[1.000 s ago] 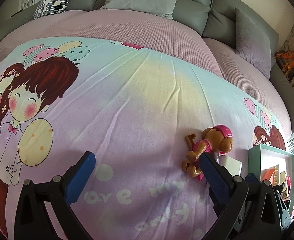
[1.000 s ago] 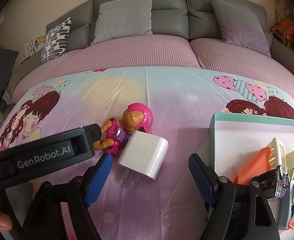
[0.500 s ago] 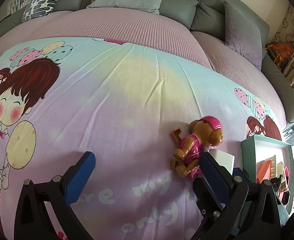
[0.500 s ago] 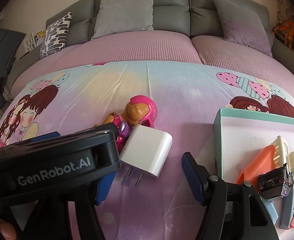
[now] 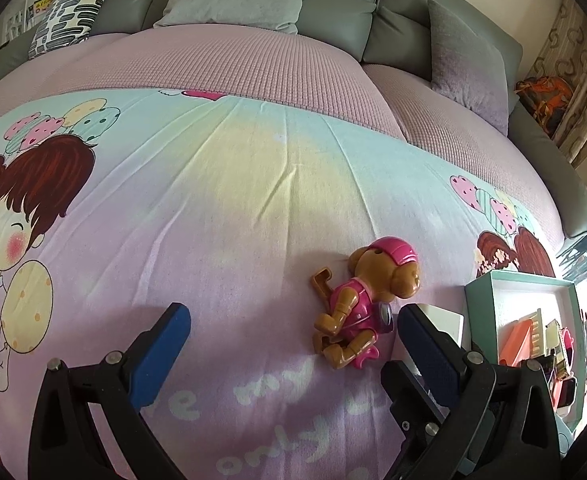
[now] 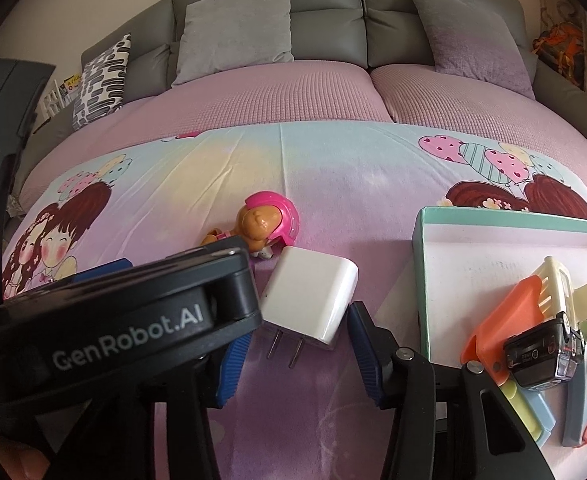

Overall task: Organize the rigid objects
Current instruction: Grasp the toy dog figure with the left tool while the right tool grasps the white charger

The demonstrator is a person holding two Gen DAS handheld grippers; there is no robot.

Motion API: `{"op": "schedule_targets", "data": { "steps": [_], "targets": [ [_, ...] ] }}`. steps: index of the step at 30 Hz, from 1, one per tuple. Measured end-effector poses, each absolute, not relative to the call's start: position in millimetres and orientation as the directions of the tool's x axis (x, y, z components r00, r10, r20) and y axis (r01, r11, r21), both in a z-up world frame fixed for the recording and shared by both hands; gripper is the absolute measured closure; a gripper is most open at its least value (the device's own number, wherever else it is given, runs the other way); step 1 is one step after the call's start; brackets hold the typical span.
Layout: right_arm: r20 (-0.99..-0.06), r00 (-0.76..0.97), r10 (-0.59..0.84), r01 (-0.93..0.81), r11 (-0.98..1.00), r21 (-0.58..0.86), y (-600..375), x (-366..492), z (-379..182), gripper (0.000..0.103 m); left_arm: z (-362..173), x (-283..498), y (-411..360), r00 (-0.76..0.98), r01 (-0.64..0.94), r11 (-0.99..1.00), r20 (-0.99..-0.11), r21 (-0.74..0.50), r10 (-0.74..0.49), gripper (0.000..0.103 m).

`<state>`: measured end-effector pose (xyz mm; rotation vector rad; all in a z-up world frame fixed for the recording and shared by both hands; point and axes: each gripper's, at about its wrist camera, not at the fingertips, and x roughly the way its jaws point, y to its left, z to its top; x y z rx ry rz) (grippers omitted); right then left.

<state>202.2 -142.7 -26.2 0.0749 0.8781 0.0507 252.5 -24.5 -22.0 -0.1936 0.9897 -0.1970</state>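
Observation:
A brown toy dog with a pink helmet [image 5: 367, 300] lies on the printed bedsheet; it also shows in the right wrist view [image 6: 267, 224]. A white plug charger [image 6: 309, 300] lies beside it, prongs toward me. My left gripper [image 5: 293, 332] is open and empty, its right finger next to the toy. My right gripper [image 6: 293, 348] is open around the charger's near end, jaws partly closed in, not touching it. The left gripper's black body crosses the right wrist view and hides the right gripper's left finger. A teal-rimmed white box [image 6: 419, 240] at right holds several small items.
Grey and patterned pillows [image 6: 235, 32] line the sofa back behind the pink cover. The box [image 5: 477, 300] sits at the bed's right edge. Bare sheet lies left of the toy.
My left gripper moved right toward the toy and now overlaps the right wrist view. My right gripper moved forward and narrowed its jaws around the charger.

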Motion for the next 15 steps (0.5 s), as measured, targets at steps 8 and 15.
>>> {"op": "schedule_targets", "data": {
  "steps": [8,15],
  "targets": [
    [-0.77,0.634,0.075,-0.015,0.996,0.084,-144,201,-26,0.051,-21,253,-35,0.54,0.115,0.963,-0.799,-0.242,-0.265,0.001],
    [-0.77,0.634,0.074,-0.016,0.996,0.083,-144,200,-26,0.051,-22,252,-39,0.539,0.136,0.966,-0.801,-0.222,-0.26,0.04]
  ]
}}
